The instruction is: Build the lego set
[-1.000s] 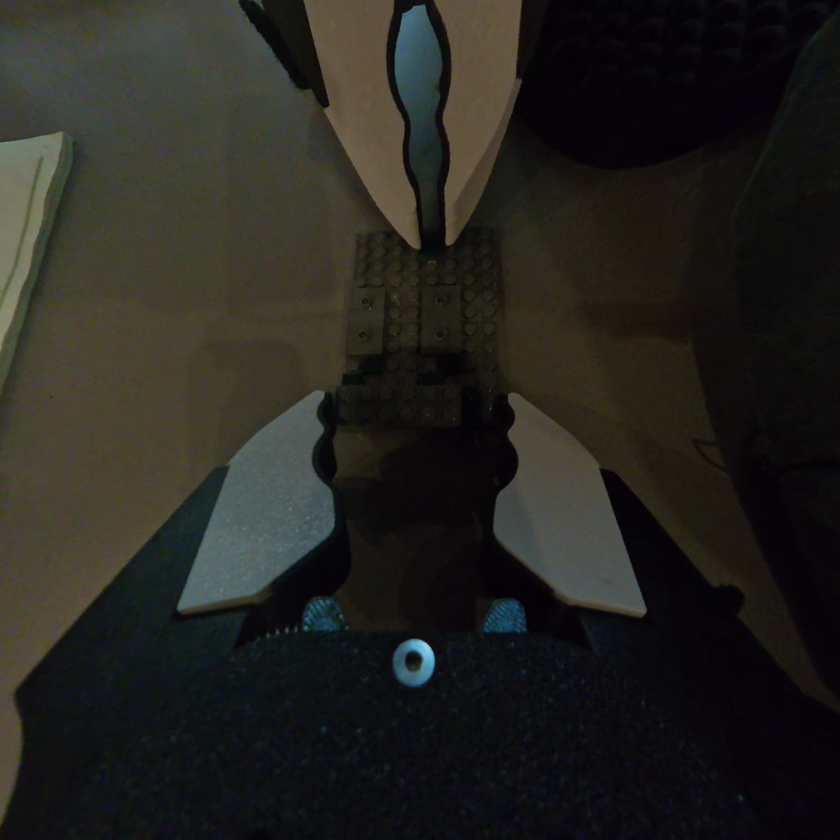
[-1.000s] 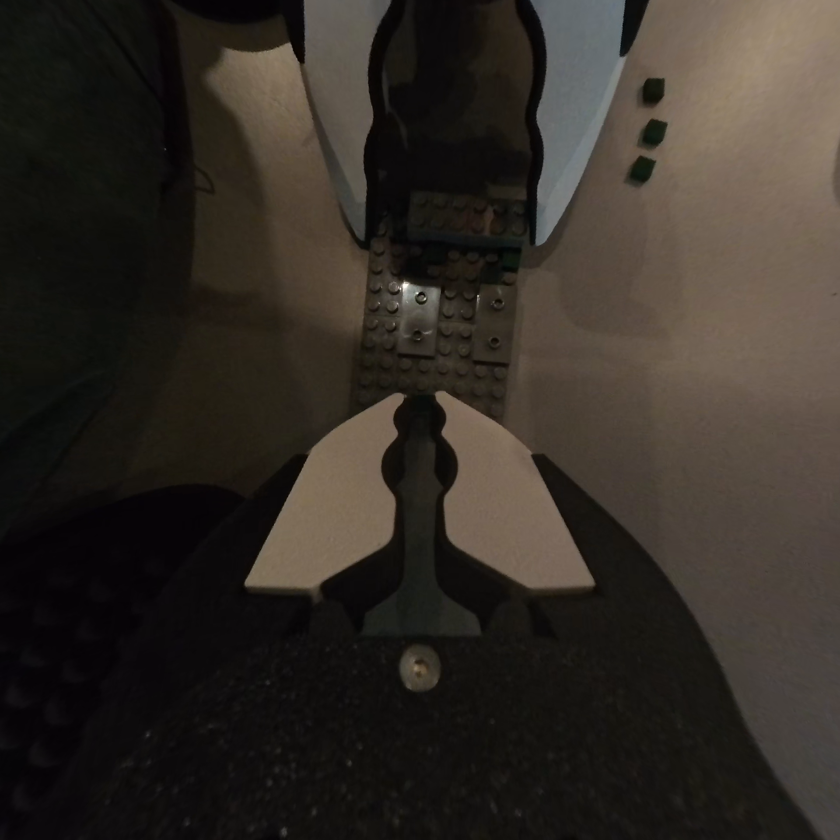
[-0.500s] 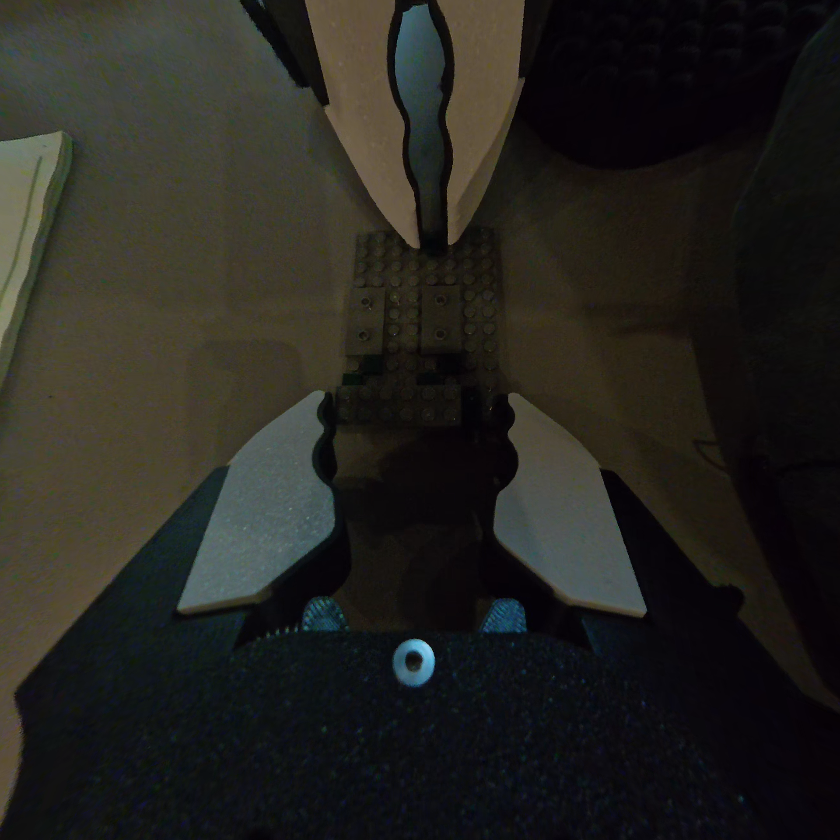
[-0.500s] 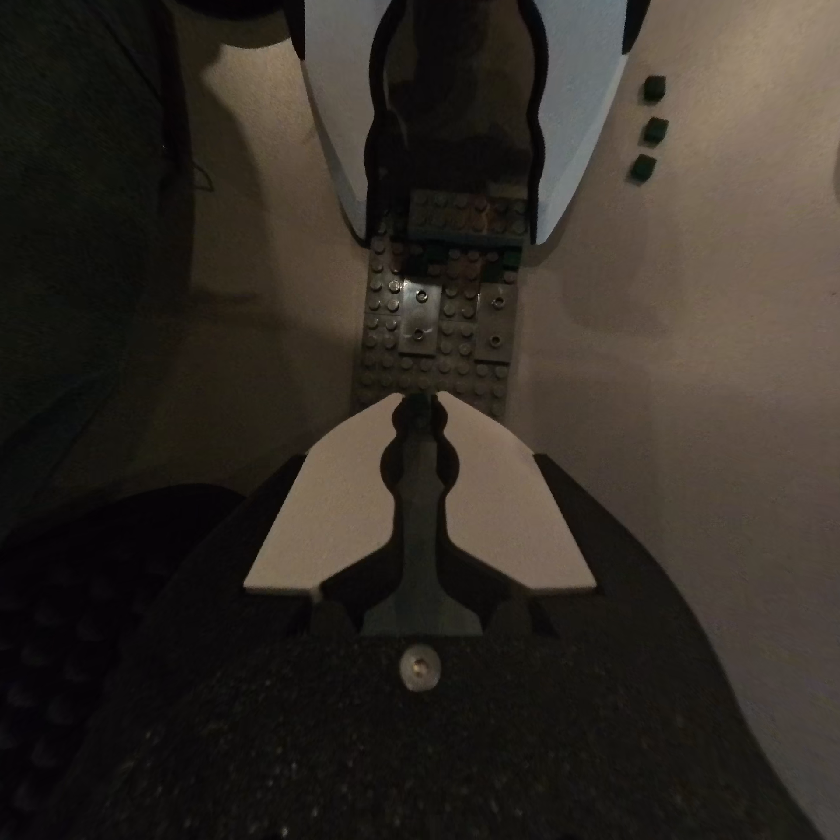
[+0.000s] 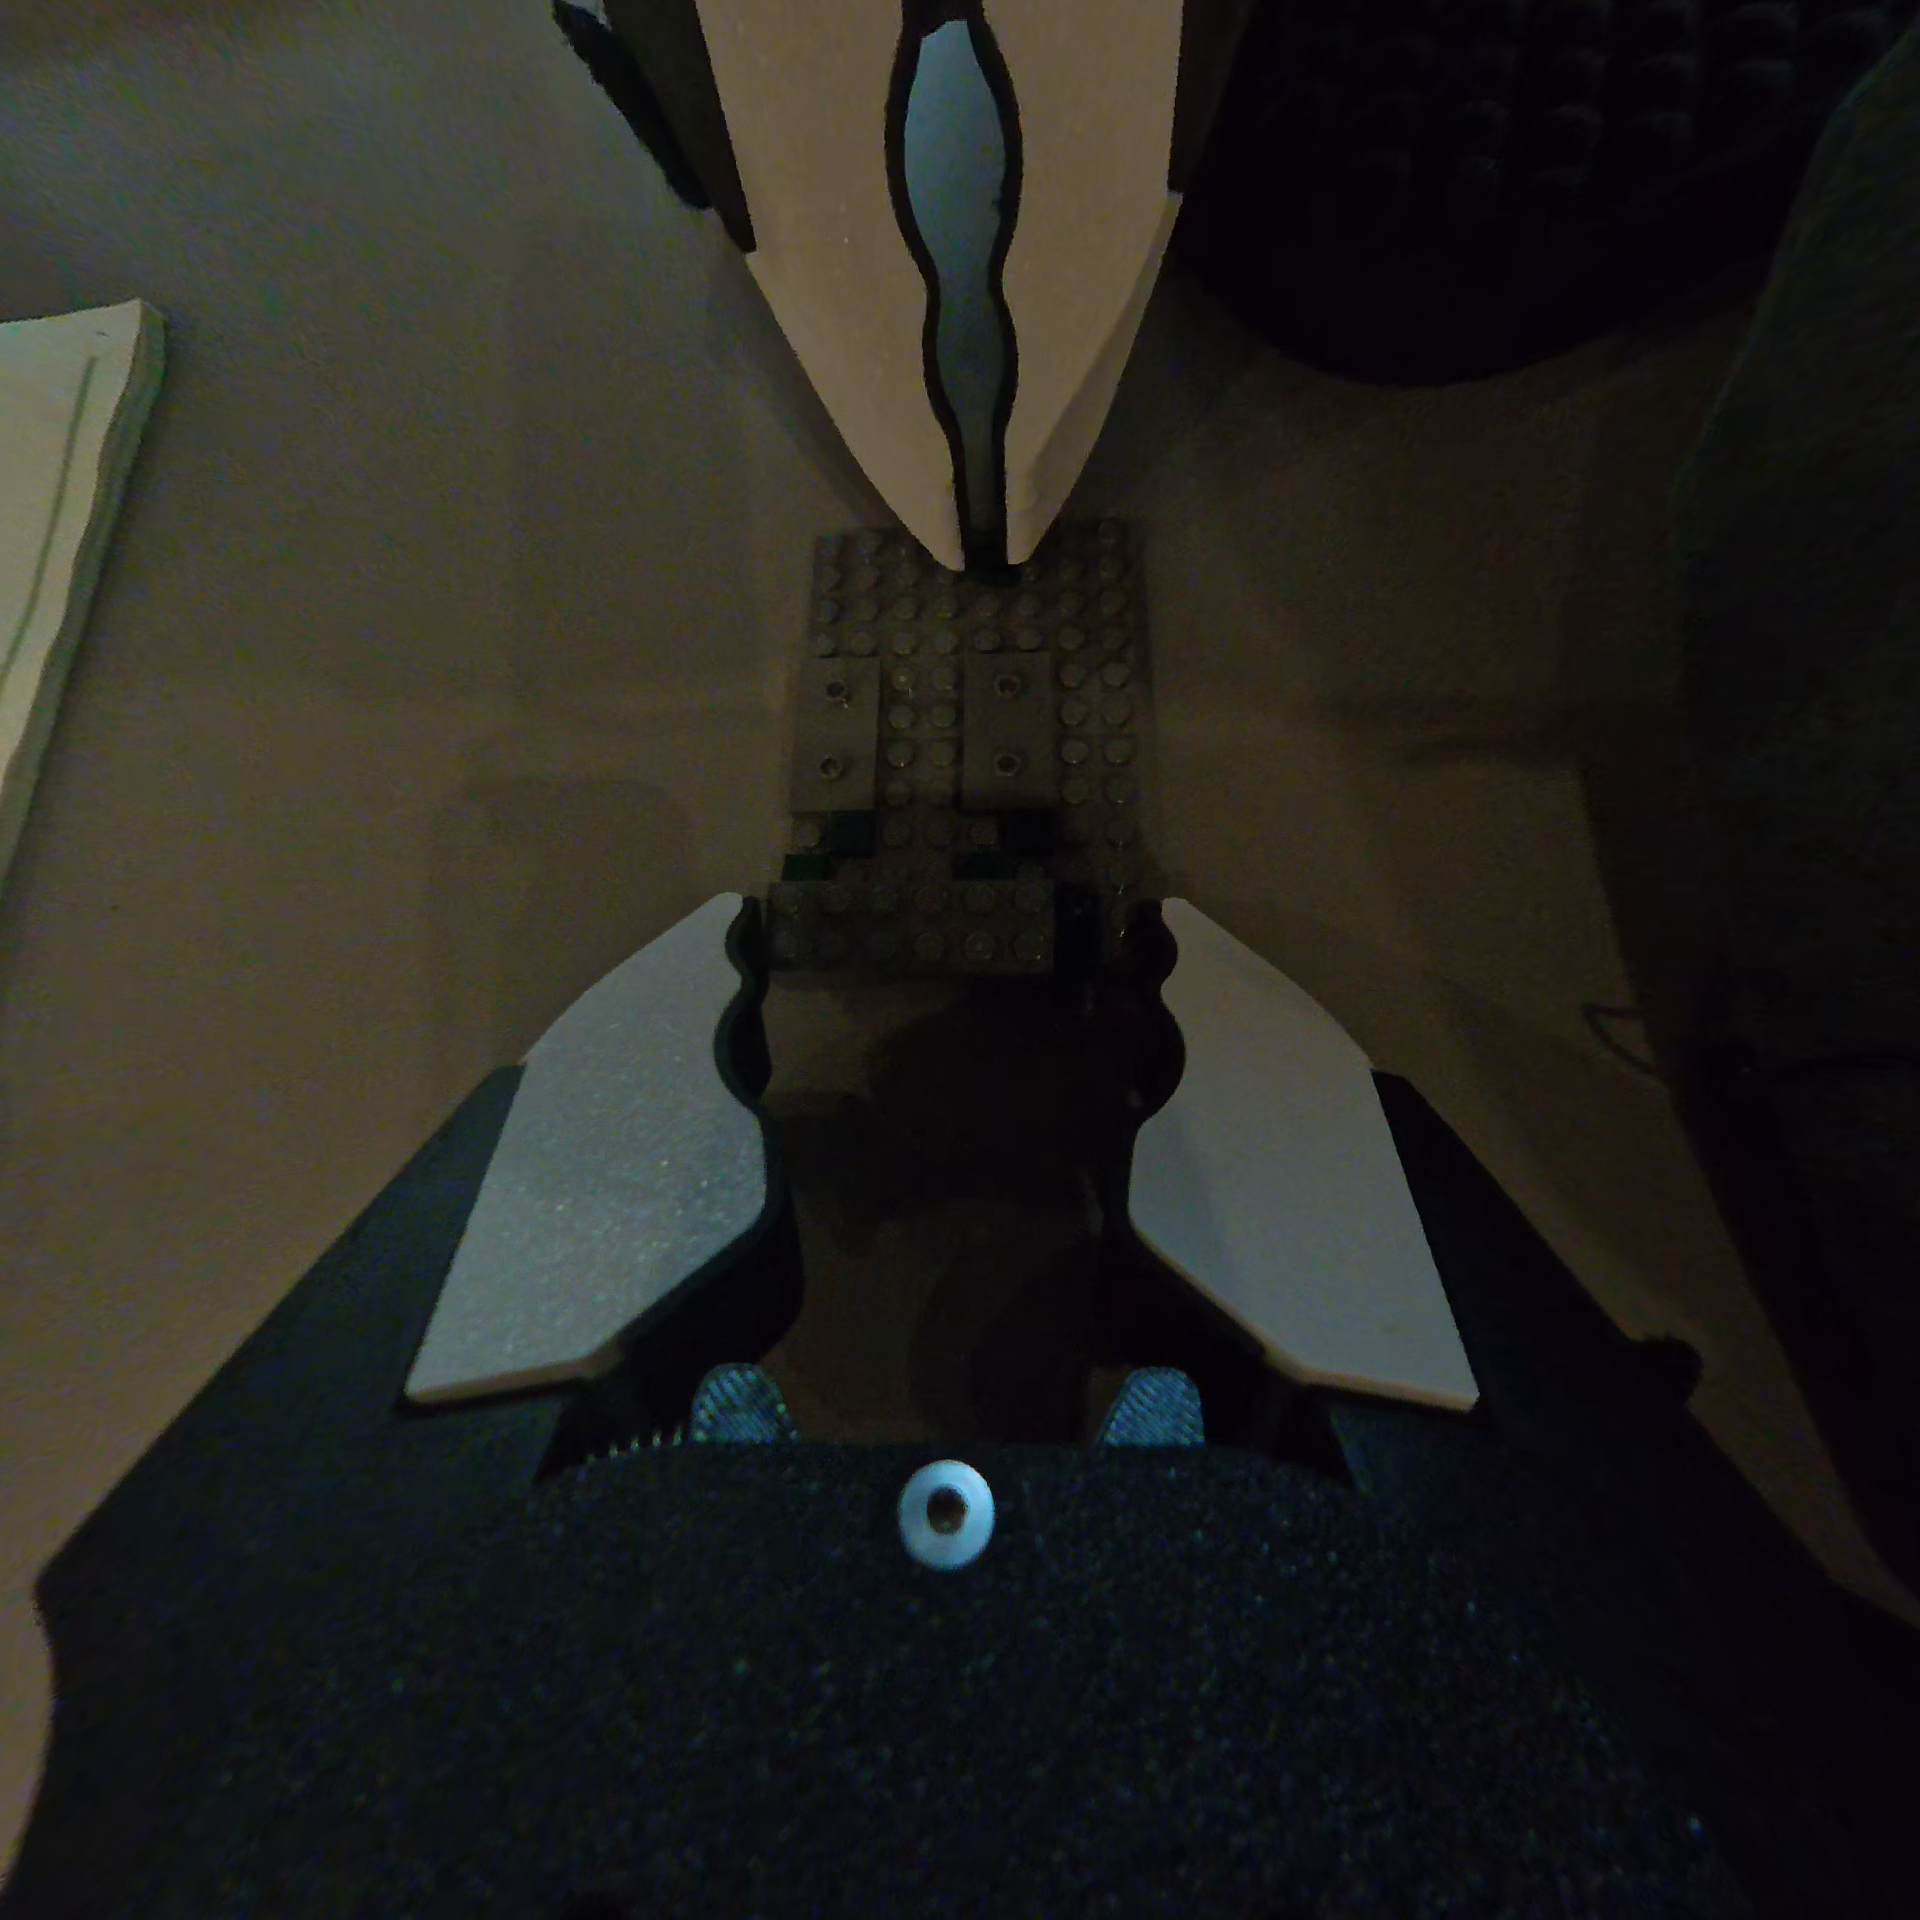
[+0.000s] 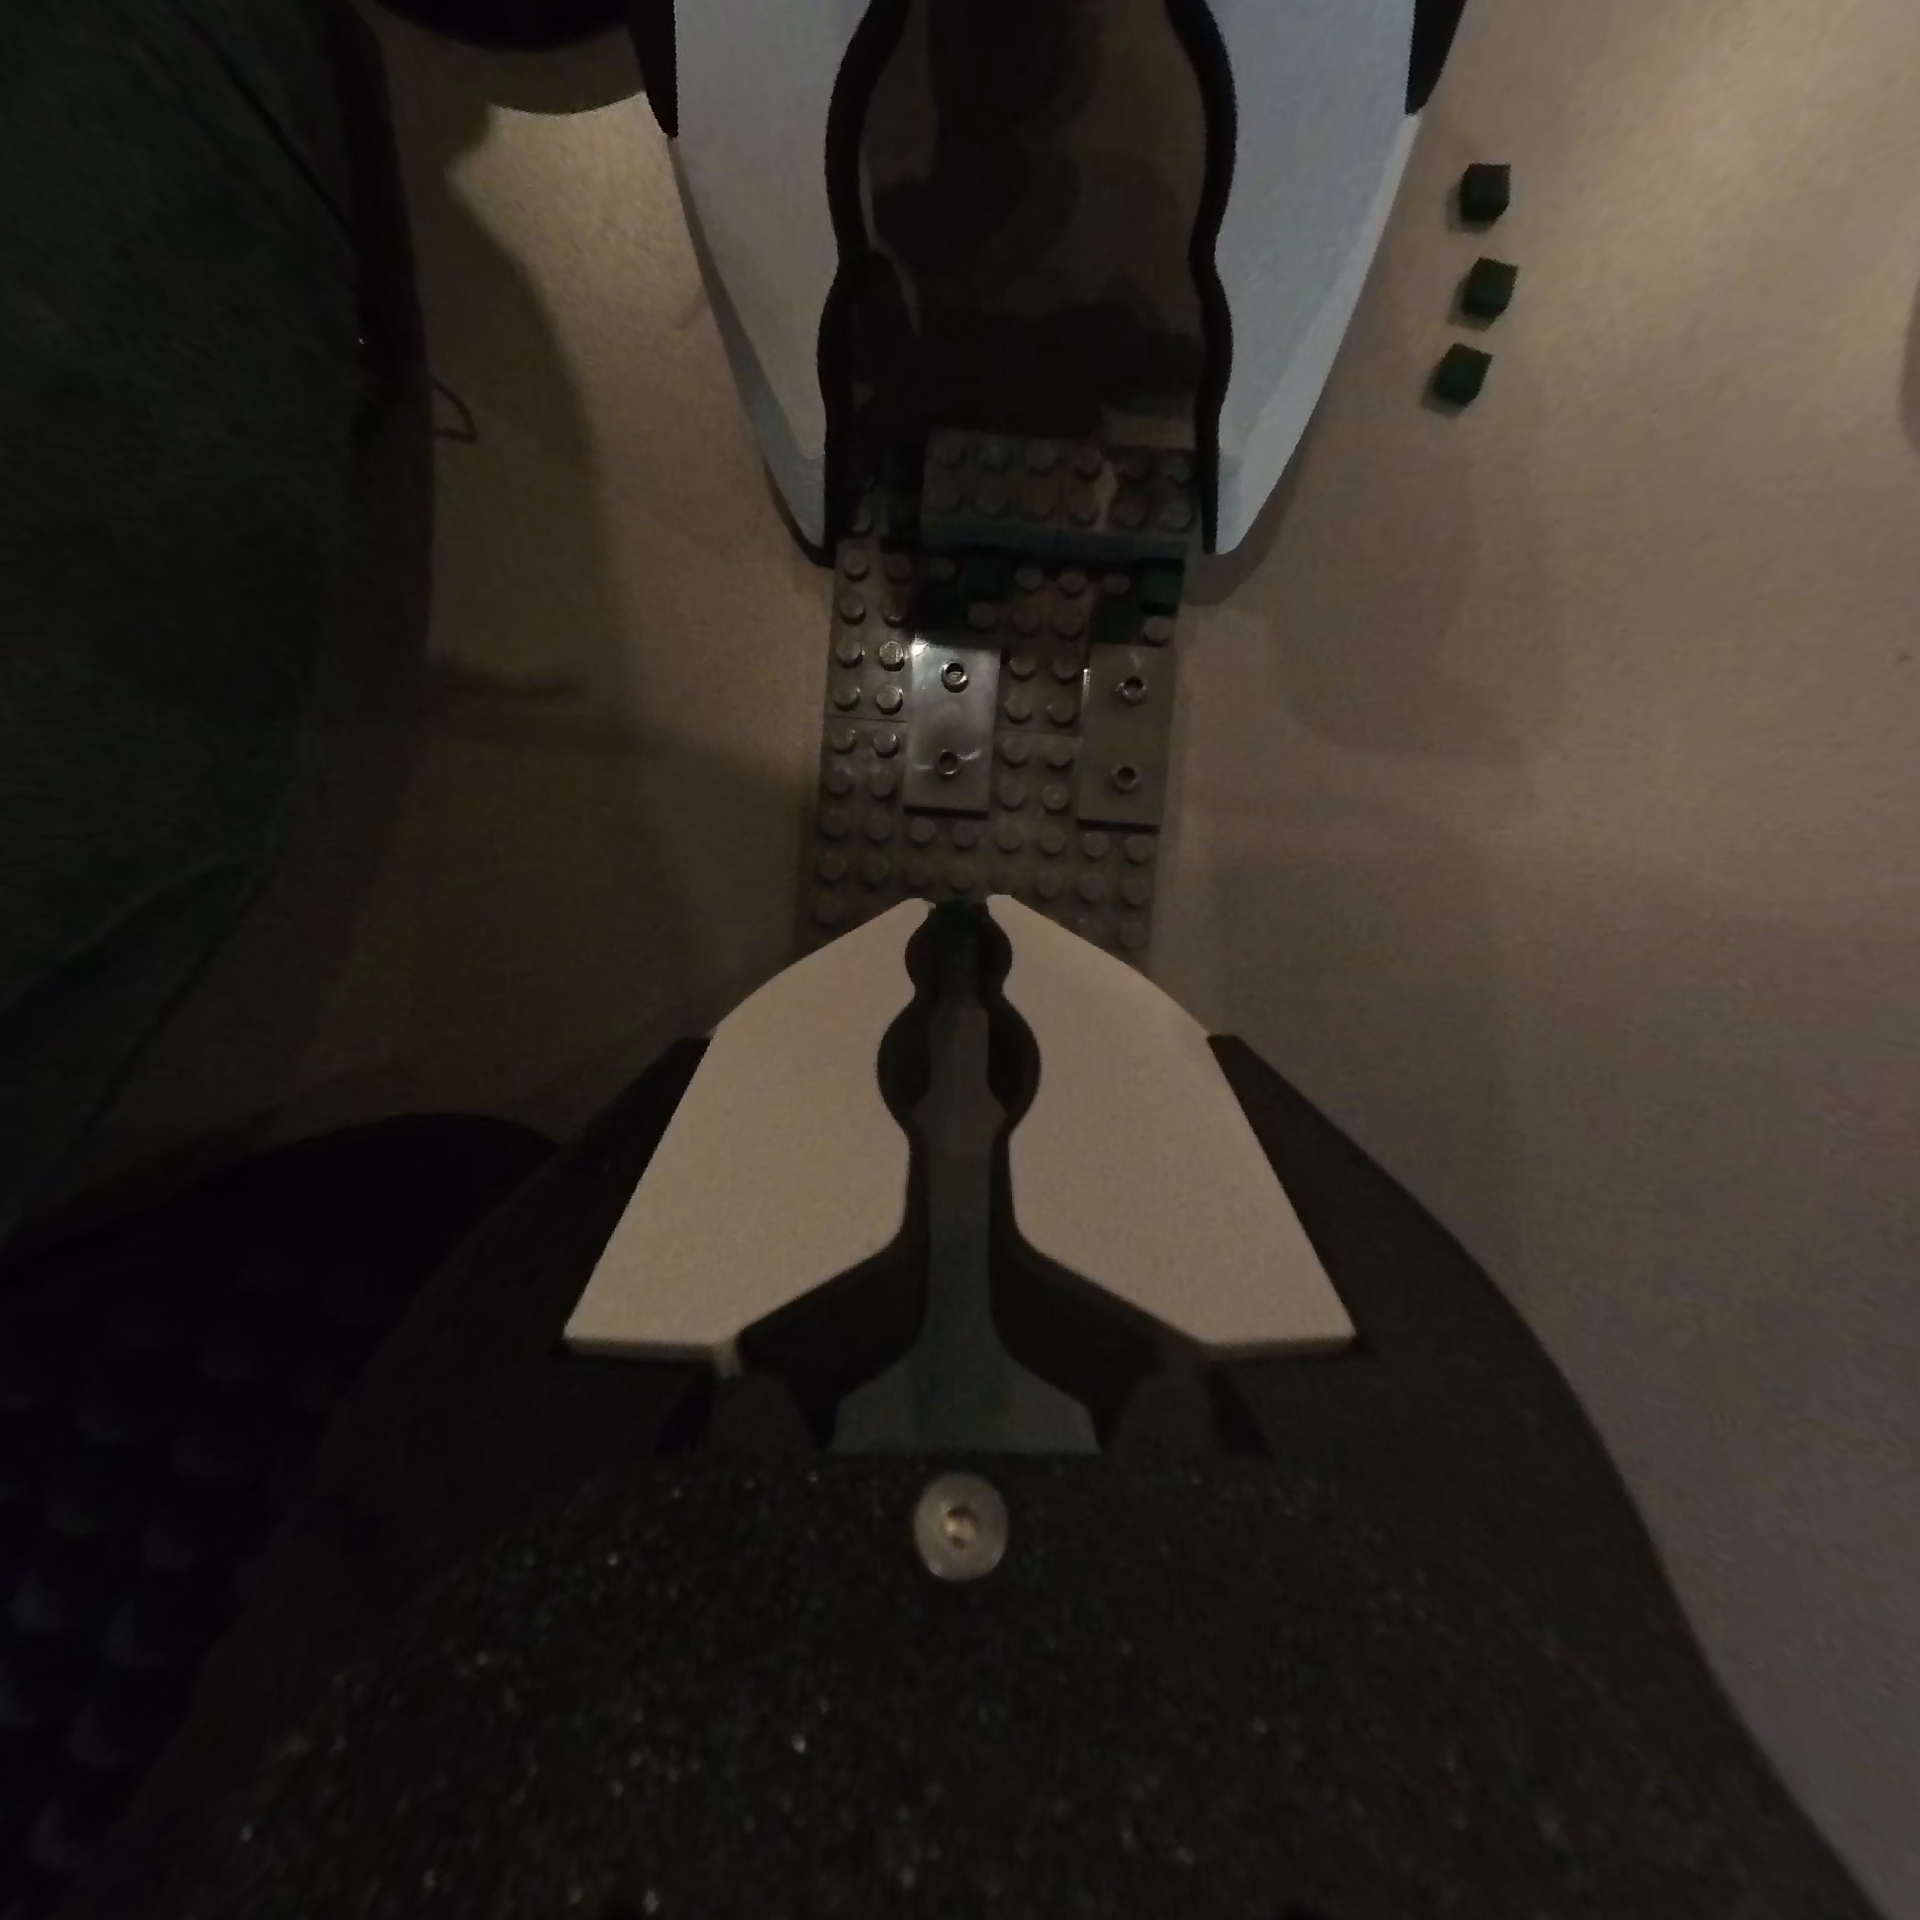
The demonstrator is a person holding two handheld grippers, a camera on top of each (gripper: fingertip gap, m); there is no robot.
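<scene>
A grey studded baseplate (image 5: 1101, 707) lies on the table between my two grippers, which face each other. It carries two flat grey tiles (image 5: 836, 727), small dark green pieces (image 5: 1023, 831) and a grey brick (image 5: 914, 930) at the end near the left gripper. My left gripper (image 5: 948, 914) is closed on the sides of that end. It also shows in the right wrist view (image 6: 1023, 530). My right gripper (image 6: 958, 906) is nearly closed on a small dark green piece at the plate's other end (image 6: 862, 790). Its tips show in the left wrist view (image 5: 985, 556).
Three small dark green pieces (image 6: 1481, 281) lie in a row on the table to the right of the plate. A white booklet (image 5: 62, 468) lies at the left. A dark studded object (image 5: 1507, 156) and dark fabric (image 5: 1818, 727) are at the right. The gap from one gripper's tips to the other's is roughly 7 cm.
</scene>
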